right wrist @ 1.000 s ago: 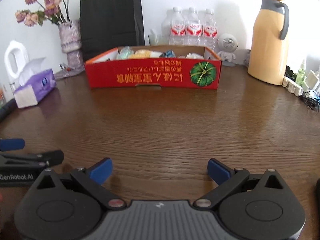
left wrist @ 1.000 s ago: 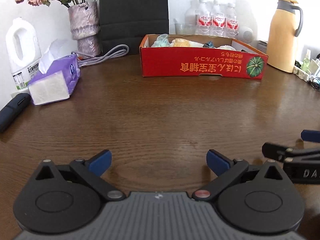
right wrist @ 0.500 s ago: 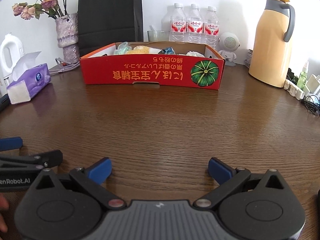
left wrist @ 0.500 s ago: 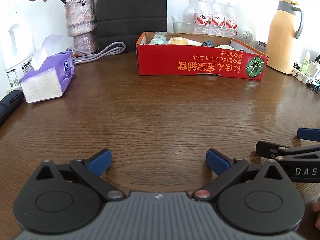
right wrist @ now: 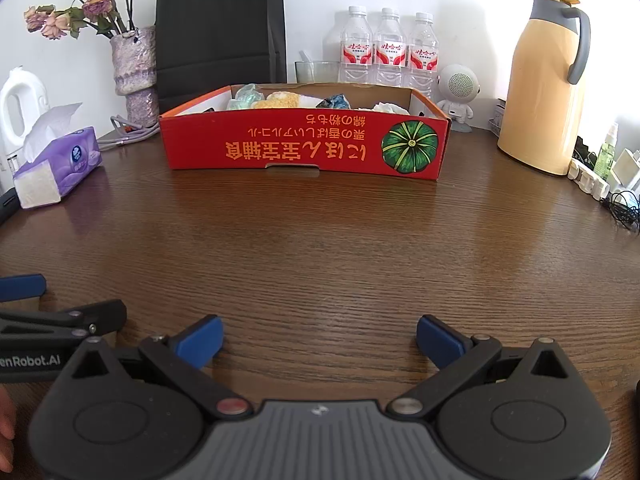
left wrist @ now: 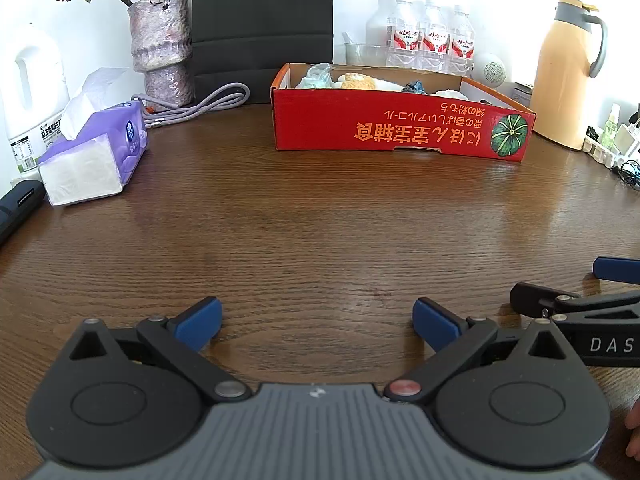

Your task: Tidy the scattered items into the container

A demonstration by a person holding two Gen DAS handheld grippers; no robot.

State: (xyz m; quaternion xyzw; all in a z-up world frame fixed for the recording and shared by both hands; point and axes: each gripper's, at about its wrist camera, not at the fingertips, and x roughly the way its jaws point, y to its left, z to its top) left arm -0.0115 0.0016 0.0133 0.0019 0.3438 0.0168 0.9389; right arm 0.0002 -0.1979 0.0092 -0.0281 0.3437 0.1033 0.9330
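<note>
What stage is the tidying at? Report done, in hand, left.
Done: several small items lie inside the red cardboard box. In hand: nothing; the left gripper and right gripper are open and empty. Left: no loose items show on the brown wooden table before the box.

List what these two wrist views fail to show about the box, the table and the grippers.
- Red box floor: its front wall hides it in both views; only the tops of the items show.
- Box's far left corner: hidden in the right wrist view by that wall.
- Table near edge: the left gripper and right gripper bodies cover it.
- Black object: cut off by the left wrist view's edge.
</note>
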